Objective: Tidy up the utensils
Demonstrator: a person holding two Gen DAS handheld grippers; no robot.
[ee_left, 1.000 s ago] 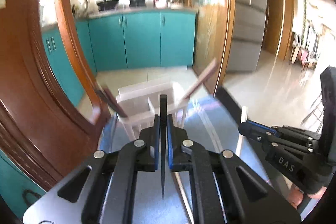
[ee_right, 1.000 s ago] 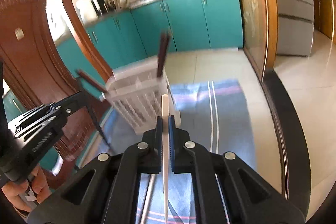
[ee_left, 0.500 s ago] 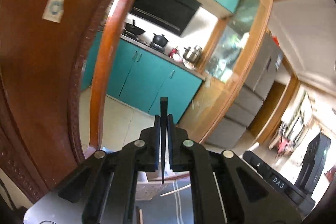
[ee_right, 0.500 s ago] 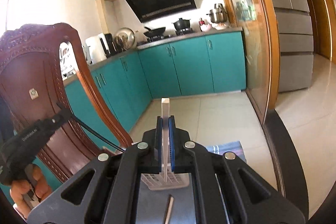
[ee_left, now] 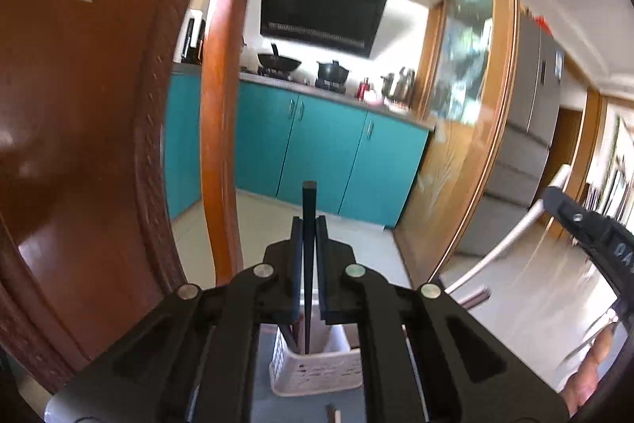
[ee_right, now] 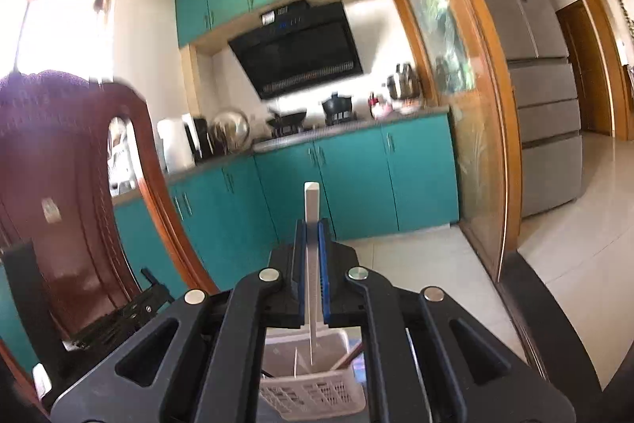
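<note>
My left gripper is shut on a black chopstick held upright, its thin lower end over the white slotted utensil basket. My right gripper is shut on a white chopstick, also upright, its lower tip inside the white basket. A brown chopstick leans in the basket. In the left wrist view the right gripper shows at the right with the white chopstick.
A carved wooden chair back stands close on the left. A loose utensil end lies on the table before the basket. Teal kitchen cabinets and a fridge are behind. The left gripper shows low left in the right view.
Both grippers have tilted up and come over the basket. Both chopsticks now stand upright with their lower ends at the basket, the white one's tip inside it.
</note>
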